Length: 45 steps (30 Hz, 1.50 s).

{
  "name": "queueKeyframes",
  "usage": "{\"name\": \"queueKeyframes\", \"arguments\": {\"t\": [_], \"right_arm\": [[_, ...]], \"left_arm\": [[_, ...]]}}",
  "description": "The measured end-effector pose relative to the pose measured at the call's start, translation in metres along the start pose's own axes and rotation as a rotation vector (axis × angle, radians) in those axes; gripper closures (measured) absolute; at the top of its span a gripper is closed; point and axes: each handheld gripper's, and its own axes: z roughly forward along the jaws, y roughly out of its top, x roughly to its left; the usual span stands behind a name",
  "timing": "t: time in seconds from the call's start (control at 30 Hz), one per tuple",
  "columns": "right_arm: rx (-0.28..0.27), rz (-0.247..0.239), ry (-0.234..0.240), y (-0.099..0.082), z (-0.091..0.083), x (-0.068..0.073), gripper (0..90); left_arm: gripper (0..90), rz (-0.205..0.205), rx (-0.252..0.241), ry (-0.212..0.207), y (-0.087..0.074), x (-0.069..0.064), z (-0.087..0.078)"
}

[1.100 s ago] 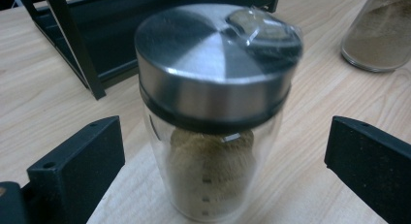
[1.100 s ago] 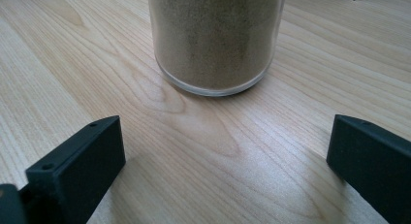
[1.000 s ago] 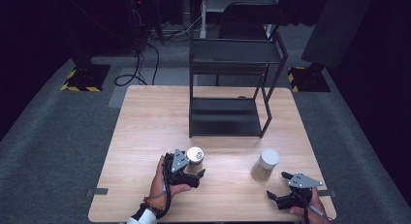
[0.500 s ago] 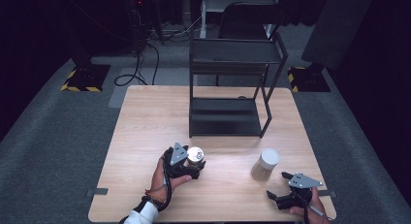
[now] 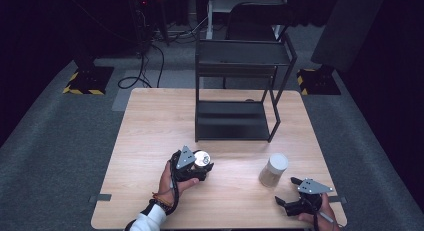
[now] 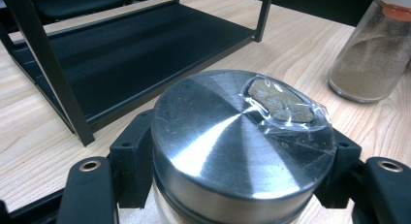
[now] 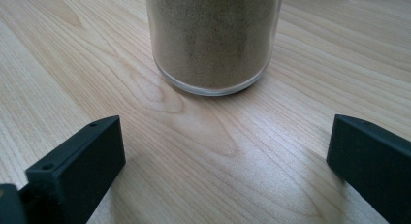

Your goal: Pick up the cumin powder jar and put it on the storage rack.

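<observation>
My left gripper (image 5: 196, 166) is clamped on the upright metal-lidded jar (image 6: 242, 146), the rack (image 5: 235, 116) just beyond; my right gripper (image 5: 295, 203) gapes, empty, facing the sand jar (image 7: 213, 40).

Black left gripper (image 5: 200, 167), grey plate; white sleeve (image 5: 150, 222), possibly a beaded bracelet (image 5: 161, 201).

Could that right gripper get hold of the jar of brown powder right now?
Probably yes: the right gripper is open, the powder jar stands just ahead between its jaws, with bare table between.
</observation>
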Motion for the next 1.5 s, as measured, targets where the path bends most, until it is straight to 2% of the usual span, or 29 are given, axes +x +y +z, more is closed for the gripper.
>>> {"name": "queueKeyframes", "arguments": {"t": [0.1,0.3,0.53,0.6,0.67,0.7,0.8,0.87,0.9,1.0,1.17,1.2,1.27,1.3,1.33,1.37,1.5], "right_arm": [[0.0,0.0,0.0,0.0,0.0,0.0,0.1],[0.0,0.001,-0.002,0.0,0.0,0.0,0.1],[0.0,0.002,-0.003,0.0,0.0,0.0,0.1],[0.0,0.002,-0.003,0.0,0.0,0.0,0.1],[0.0,0.002,-0.003,0.0,0.0,0.0,0.1],[0.0,0.002,-0.003,0.0,0.0,0.0,0.1],[0.0,0.002,-0.003,0.0,0.0,0.0,0.1],[0.0,0.002,-0.003,0.0,0.0,0.0,0.1],[0.0,0.002,-0.003,0.0,0.0,0.0,0.1],[0.0,0.002,-0.005,0.0,0.0,0.001,0.1],[-0.001,0.004,-0.008,0.0,0.0,0.001,0.1],[-0.001,0.004,-0.008,0.0,0.0,0.001,0.1],[-0.001,0.006,-0.012,0.0,0.0,0.002,0.1],[-0.001,0.006,-0.012,0.0,0.0,0.002,0.1],[-0.001,0.009,-0.016,0.0,0.0,0.002,0.1],[-0.001,0.009,-0.016,0.0,0.0,0.002,0.1],[-0.001,0.008,-0.017,0.0,0.0,0.002,0.1]], "left_arm": [[31.9,-0.002,-0.003,0.005,0.0,-0.001,0.0],[32.0,-0.034,0.003,0.028,0.004,-0.005,0.002],[32.0,-0.055,0.006,0.029,0.02,-0.005,0.002],[32.1,-0.047,0.012,0.035,0.026,-0.007,0.002],[32.1,-0.047,0.021,0.041,0.039,-0.007,0.002],[32.0,-0.047,0.021,0.041,0.039,-0.007,0.002],[32.1,-0.043,0.024,0.05,0.052,-0.007,0.001],[32.1,-0.049,0.02,0.06,0.069,-0.005,0.0],[32.1,-0.049,0.02,0.06,0.069,-0.005,0.0],[32.1,-0.036,0.015,0.067,0.083,-0.005,0.001],[32.1,-0.029,0.019,0.071,0.117,-0.002,0.003],[32.1,-0.029,0.019,0.071,0.117,-0.002,0.003],[32.1,-0.029,0.019,0.068,0.134,0.001,0.004],[32.1,-0.029,0.019,0.068,0.134,0.001,0.004],[32.1,-0.027,0.01,0.064,0.144,0.003,0.004],[32.1,-0.027,0.01,0.064,0.144,0.003,0.004],[32.1,-0.025,-0.018,0.048,0.165,0.006,0.003]]}}
